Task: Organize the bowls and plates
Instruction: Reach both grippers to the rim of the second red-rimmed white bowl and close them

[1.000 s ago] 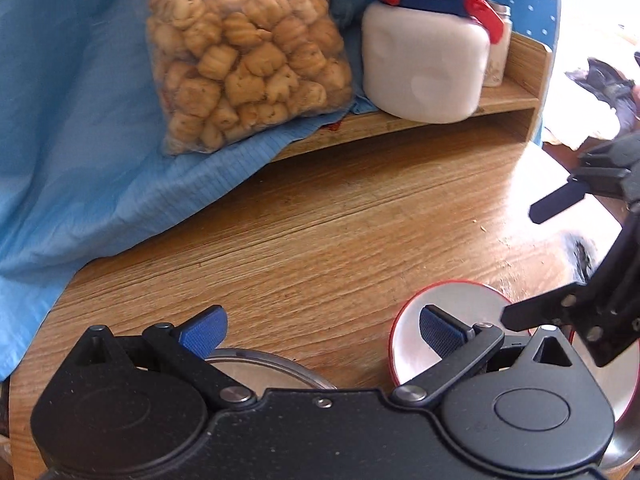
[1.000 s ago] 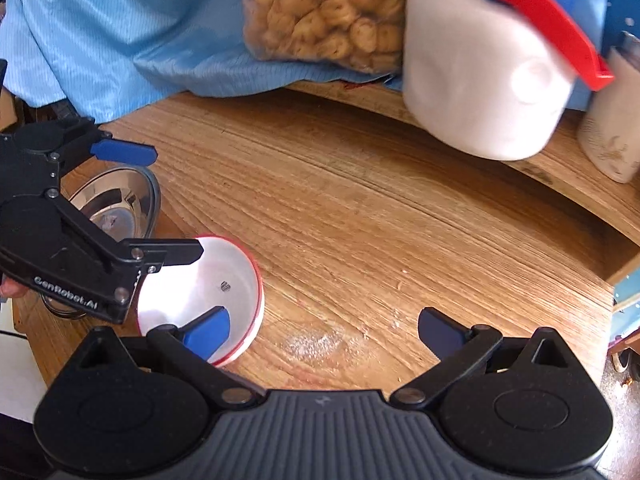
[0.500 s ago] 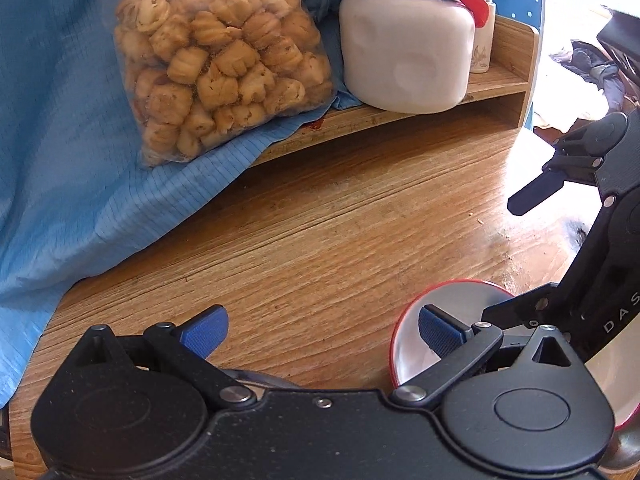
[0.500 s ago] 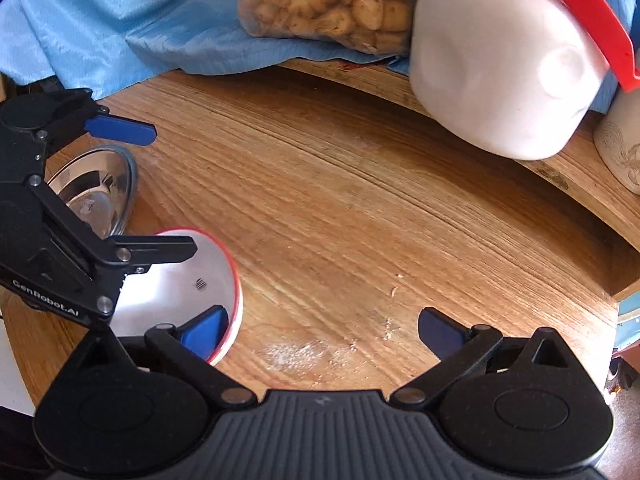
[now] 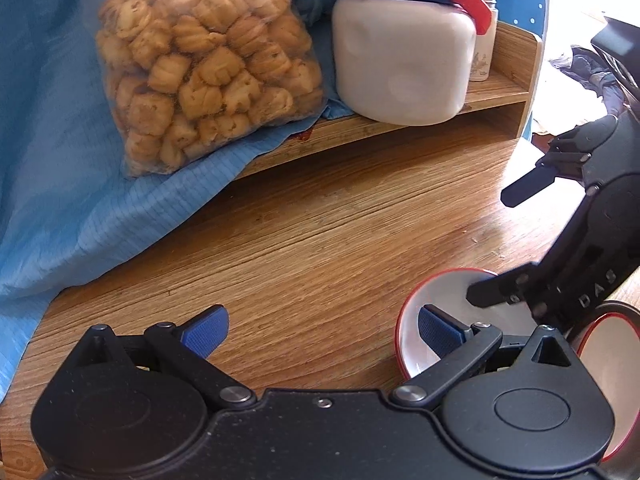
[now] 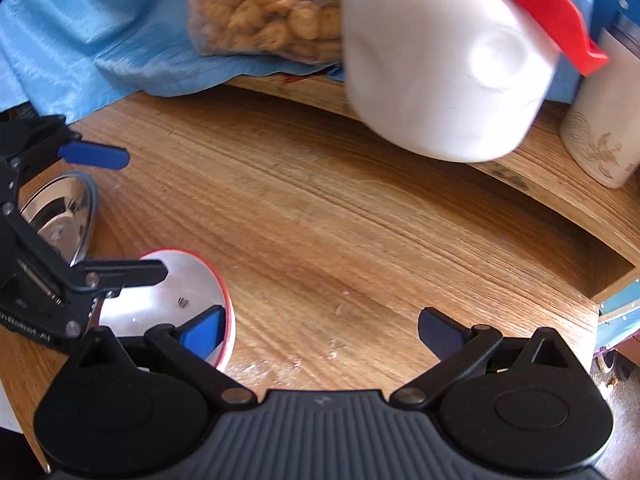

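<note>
A white bowl with a red rim (image 5: 436, 296) sits on the wooden table near its front edge; it also shows in the right wrist view (image 6: 168, 304). A second red-rimmed white dish (image 5: 608, 364) lies to its right, half hidden by my gripper body. A steel bowl (image 6: 64, 216) stands to the left of the white bowl. My left gripper (image 5: 320, 326) is open, its right finger over the white bowl's left rim. My right gripper (image 6: 320, 326) is open, its left finger over the same bowl's right rim. Both grippers are empty.
A low wooden shelf (image 5: 400, 128) at the back carries a bag of biscuits (image 5: 204, 60), a white canister with a blue and red lid (image 5: 404, 64) and a small patterned jar (image 6: 600, 136). A blue cloth (image 5: 60, 168) drapes over the table's left side.
Both grippers have moved forward toward the shelf. The steel bowl has dropped out of the left wrist view, and the second red-rimmed dish has come into it at the right.
</note>
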The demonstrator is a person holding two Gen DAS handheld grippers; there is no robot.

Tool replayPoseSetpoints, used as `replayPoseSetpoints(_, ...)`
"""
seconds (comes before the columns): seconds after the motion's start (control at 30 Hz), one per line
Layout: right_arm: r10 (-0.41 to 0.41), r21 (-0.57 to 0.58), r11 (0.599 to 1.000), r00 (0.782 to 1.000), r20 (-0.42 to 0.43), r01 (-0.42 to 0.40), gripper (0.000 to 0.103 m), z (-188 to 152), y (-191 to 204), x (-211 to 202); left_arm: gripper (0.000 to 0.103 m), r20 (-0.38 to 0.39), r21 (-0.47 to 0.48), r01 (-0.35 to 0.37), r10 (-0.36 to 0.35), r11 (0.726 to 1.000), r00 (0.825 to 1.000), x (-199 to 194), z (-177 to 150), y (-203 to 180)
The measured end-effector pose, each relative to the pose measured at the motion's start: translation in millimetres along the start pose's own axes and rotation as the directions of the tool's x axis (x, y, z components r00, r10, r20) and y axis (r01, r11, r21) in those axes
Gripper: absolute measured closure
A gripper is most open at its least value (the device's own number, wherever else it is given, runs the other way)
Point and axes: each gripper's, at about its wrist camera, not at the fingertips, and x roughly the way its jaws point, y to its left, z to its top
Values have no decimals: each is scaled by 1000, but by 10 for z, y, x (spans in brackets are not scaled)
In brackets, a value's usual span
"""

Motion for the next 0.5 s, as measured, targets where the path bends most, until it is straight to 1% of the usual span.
replayPoseSetpoints(0.2,-1,36,999,1000,9,1,1,-34,-78,-2,3,-28,-10,3,-3,1000,1000,103,55,-69)
replayPoseSetpoints(0.37,-5,68,998,1000,18,4,1,-92,-159,-30,10,-61,-28,9,-11,1000,998,178,80,-116)
replayPoseSetpoints(0.5,-11,87,996,999,31,9,1,-155,-193,-49,18,-79,-46,26,-30,999,996,201,78,-146)
